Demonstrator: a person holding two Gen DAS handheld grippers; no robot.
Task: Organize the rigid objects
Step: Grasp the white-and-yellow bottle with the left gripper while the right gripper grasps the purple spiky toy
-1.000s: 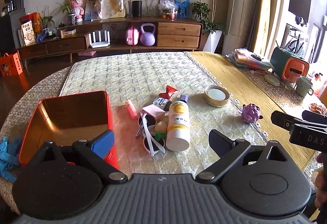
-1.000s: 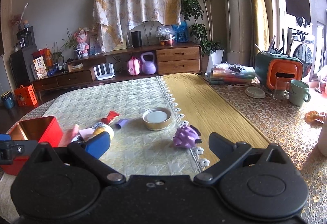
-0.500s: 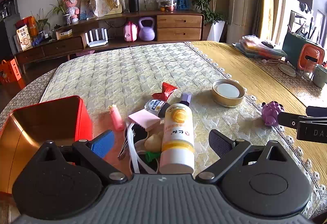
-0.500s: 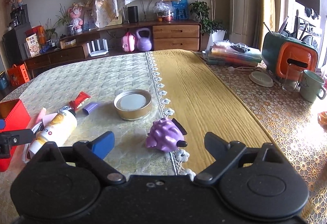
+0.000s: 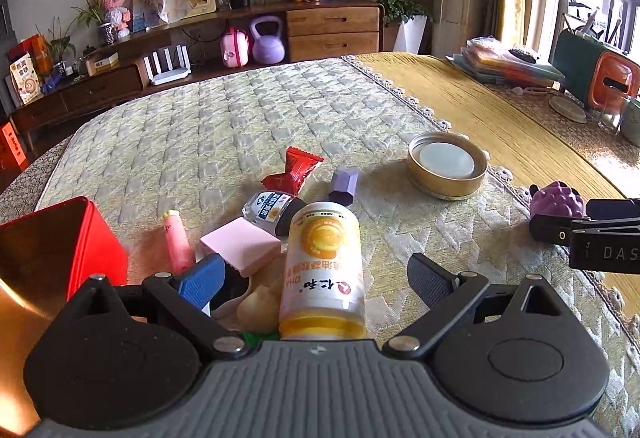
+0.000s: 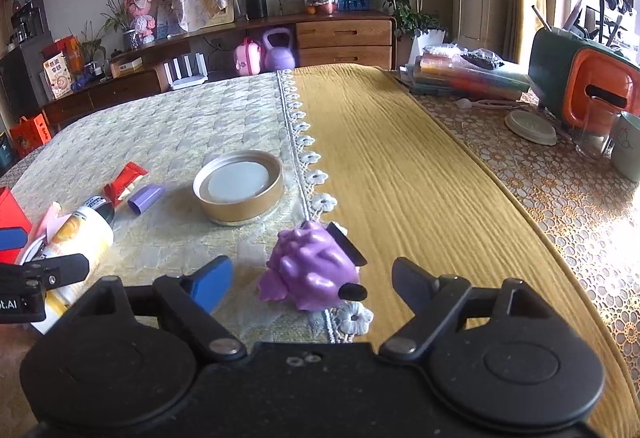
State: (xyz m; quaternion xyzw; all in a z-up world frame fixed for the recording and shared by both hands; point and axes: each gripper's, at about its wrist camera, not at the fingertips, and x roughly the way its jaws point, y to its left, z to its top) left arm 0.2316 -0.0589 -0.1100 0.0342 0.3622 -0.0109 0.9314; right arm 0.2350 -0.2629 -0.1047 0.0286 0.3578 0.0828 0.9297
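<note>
Left wrist view: the left gripper [image 5: 314, 278] has its jaws spread apart, clamped on nothing. Between them lies a white and yellow bottle [image 5: 322, 270] on its side, its base toward the camera, with neither pad touching it. Against the bottle's left sit a pink square case [image 5: 240, 244] and a pink tube [image 5: 176, 238]; just beyond it lie a small clear bottle with a dark cap [image 5: 272, 208], a red candy wrapper [image 5: 294, 170] and a lilac cap [image 5: 344, 182]. A red tin box [image 5: 96, 238] stands open at the left. A gold-rimmed lid [image 5: 447, 166] rests farther right on the quilted cloth [image 5: 240, 126]. The purple spiky toy [image 5: 558, 200] shows at the right edge, partly hidden behind the other gripper's finger.

Right wrist view: the right gripper [image 6: 312, 280] is closing, its jaws apart with gaps on both sides of the purple spiky toy [image 6: 310, 272], which sits between them on the cloth's lace edge. The gold-rimmed lid [image 6: 238, 186] lies beyond it to the left.
</note>
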